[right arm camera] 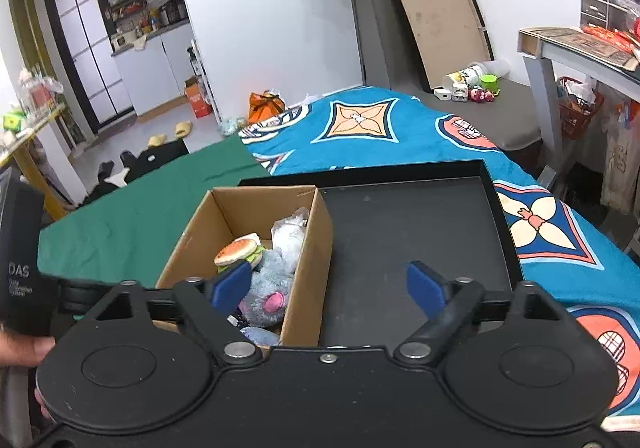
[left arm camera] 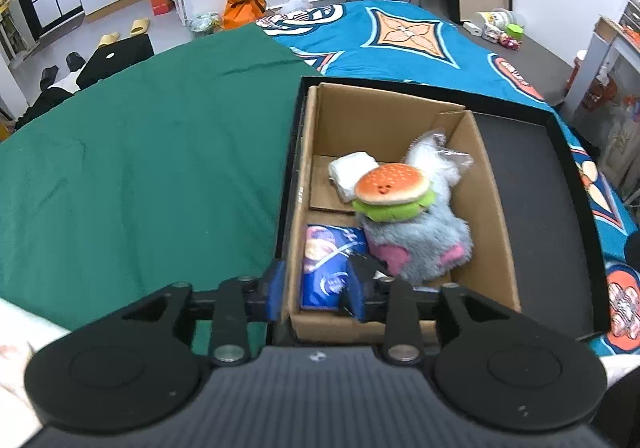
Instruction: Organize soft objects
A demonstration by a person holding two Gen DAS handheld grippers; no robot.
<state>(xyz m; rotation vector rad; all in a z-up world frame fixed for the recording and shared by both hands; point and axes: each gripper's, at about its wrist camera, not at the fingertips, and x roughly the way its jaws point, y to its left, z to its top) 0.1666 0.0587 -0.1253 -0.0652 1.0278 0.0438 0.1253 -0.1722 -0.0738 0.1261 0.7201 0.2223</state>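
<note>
A cardboard box (left arm camera: 400,108) stands in the left part of a black tray (left arm camera: 532,176) on the bed. In it lie a burger plush (left arm camera: 392,188) on top of a grey furry plush (left arm camera: 420,248), a white soft packet (left arm camera: 352,172), a plastic-wrapped white fluffy toy (left arm camera: 432,152) and a blue packet (left arm camera: 324,268). My left gripper (left arm camera: 316,290) hangs over the box's near left corner, open; the blue packet lies below its fingers, not pinched. My right gripper (right arm camera: 328,284) stands wide open over the box (right arm camera: 308,248) and the tray (right arm camera: 400,228), with nothing held. The burger plush (right arm camera: 238,248) shows beside its left finger.
A green cloth (left arm camera: 140,168) covers the bed's left part and a blue patterned blanket (left arm camera: 400,36) the rest. Small toys and cups (right arm camera: 472,84) sit on a grey bench behind. A table (right arm camera: 560,44) stands at the right. Slippers and bags lie on the floor.
</note>
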